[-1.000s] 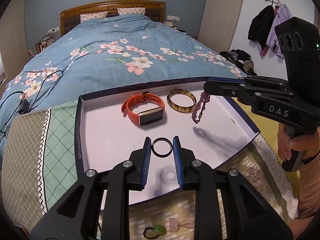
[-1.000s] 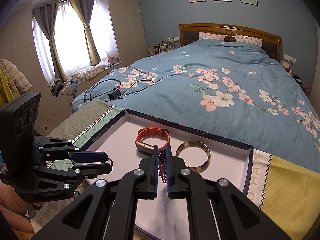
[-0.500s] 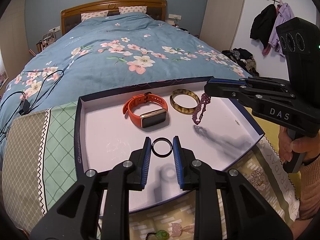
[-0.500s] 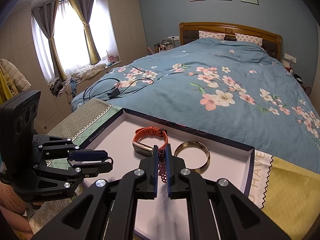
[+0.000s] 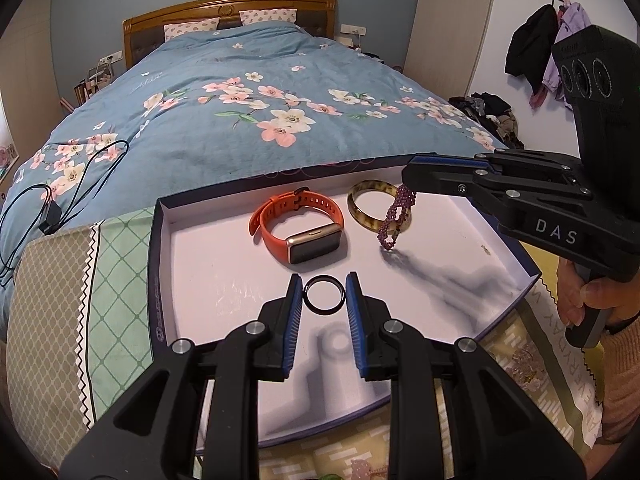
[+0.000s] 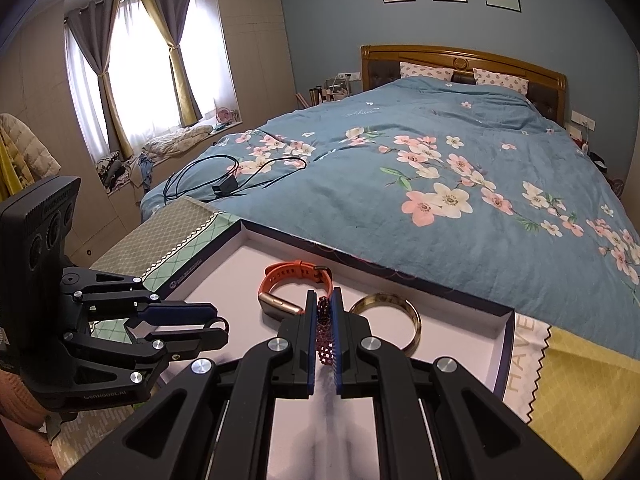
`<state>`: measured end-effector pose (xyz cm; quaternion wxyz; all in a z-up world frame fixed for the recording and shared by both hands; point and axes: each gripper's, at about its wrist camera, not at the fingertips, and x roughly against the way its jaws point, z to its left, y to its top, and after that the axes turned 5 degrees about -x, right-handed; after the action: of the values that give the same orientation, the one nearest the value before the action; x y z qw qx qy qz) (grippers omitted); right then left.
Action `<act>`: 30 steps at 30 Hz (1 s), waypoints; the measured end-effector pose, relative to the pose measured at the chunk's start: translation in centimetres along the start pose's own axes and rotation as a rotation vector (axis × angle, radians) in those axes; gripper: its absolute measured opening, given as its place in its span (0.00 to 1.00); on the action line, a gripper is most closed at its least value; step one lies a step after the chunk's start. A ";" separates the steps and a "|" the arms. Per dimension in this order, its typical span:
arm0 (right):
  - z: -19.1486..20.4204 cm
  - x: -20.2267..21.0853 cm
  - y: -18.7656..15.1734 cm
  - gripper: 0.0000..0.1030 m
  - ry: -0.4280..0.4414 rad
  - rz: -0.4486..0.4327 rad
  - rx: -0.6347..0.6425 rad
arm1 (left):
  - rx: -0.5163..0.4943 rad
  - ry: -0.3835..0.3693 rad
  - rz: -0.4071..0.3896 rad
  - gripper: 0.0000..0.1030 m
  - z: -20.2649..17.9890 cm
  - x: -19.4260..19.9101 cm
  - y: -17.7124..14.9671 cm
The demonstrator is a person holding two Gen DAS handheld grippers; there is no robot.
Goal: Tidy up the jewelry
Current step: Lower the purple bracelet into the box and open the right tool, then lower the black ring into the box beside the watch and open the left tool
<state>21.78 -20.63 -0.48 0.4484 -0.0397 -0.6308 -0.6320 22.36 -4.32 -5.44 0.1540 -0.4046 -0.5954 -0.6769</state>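
A white tray with a dark blue rim [image 5: 154, 280] lies on the foot of the bed. In it are an orange watch [image 5: 300, 226] and a tortoiseshell bangle [image 5: 360, 208]. My left gripper [image 5: 323, 292] is shut on a thin black ring [image 5: 324, 295], held just above the tray floor near its front. My right gripper [image 6: 322, 300] is shut on a purple bead bracelet [image 6: 325, 334], which dangles [image 5: 394, 216] over the tray in front of the bangle [image 6: 400, 320]. The watch [image 6: 280, 296] lies just beyond its fingertips. The left gripper [image 6: 216, 330] shows at the left of the right wrist view.
The tray rests on patterned green and yellow cloths [image 5: 100, 280]. More trinkets lie on the yellow cloth at the lower right [image 5: 528, 364] and bottom edge [image 5: 360, 470]. A black cable [image 5: 48, 216] lies on the blue floral duvet. A person's hand [image 5: 580, 296] grips the right handle.
Both grips are unchanged. The views have shifted only slightly, and the hanging bracelet sits a little nearer the bangle.
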 end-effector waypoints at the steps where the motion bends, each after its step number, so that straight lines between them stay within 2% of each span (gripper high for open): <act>1: 0.0 -0.1 0.0 0.05 0.000 0.004 0.003 | 0.002 0.001 0.001 0.22 -0.1 -0.1 0.1; 18: -2.4 -2.1 -2.7 0.06 -0.074 0.138 0.013 | 0.023 0.003 0.077 0.22 0.6 -3.5 0.1; 22: -2.8 -2.2 -2.9 0.07 -0.084 0.142 -0.007 | 0.028 0.015 0.083 0.22 0.6 -4.2 0.4; 30: -2.8 -0.9 -2.9 0.16 -0.086 0.126 -0.039 | 0.035 0.032 0.081 0.22 0.7 -5.5 1.4</act>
<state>21.98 -23.02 -3.81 0.4588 -0.1150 -0.6334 -0.6125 26.99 -5.51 -8.53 0.1979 -0.4147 -0.5876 -0.6660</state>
